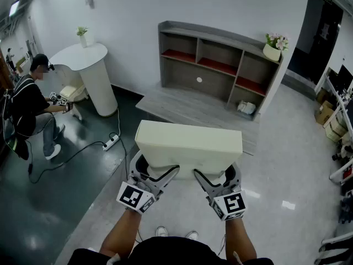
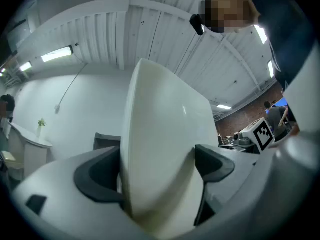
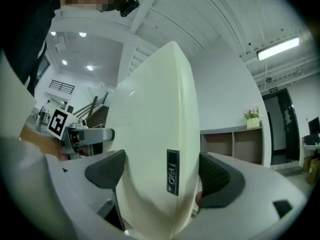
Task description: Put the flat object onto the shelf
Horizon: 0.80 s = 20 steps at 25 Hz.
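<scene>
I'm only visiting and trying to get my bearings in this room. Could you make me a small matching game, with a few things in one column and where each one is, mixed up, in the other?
Things
1. cream flat object
2. pot of pink flowers
3. white power strip
4. small potted plant

Places
A. lying on the dark floor
B. on top of the shelf unit, at its right end
C. clamped between the jaws of the left gripper and the right gripper
D. on the round white counter

Pairs: 1-C, 2-B, 3-A, 4-D
</scene>
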{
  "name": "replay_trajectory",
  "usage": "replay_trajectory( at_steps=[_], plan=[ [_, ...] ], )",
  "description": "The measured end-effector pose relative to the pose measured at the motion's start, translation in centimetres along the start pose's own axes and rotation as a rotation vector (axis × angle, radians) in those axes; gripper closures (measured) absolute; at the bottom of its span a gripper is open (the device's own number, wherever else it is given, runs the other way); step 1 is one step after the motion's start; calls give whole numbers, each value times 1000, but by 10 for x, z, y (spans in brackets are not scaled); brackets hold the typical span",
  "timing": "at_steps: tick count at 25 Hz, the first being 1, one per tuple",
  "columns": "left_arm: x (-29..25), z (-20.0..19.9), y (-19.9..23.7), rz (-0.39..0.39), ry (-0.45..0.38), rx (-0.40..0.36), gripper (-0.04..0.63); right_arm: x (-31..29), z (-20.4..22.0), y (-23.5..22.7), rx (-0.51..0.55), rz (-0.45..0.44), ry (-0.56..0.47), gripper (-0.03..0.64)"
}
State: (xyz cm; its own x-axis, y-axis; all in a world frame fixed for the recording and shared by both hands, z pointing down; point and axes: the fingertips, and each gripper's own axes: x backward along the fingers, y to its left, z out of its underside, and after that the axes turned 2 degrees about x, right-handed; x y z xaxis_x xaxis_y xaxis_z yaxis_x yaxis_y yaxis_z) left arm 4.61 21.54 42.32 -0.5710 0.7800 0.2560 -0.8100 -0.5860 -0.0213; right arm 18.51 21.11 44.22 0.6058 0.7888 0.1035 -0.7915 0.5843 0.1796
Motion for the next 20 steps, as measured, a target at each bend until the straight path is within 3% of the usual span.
replay_trajectory(
  at_steps=[20],
  plan=[
    [21, 10, 12, 11, 20, 30, 132, -3, 10, 24, -2, 8, 33, 166]
  ],
)
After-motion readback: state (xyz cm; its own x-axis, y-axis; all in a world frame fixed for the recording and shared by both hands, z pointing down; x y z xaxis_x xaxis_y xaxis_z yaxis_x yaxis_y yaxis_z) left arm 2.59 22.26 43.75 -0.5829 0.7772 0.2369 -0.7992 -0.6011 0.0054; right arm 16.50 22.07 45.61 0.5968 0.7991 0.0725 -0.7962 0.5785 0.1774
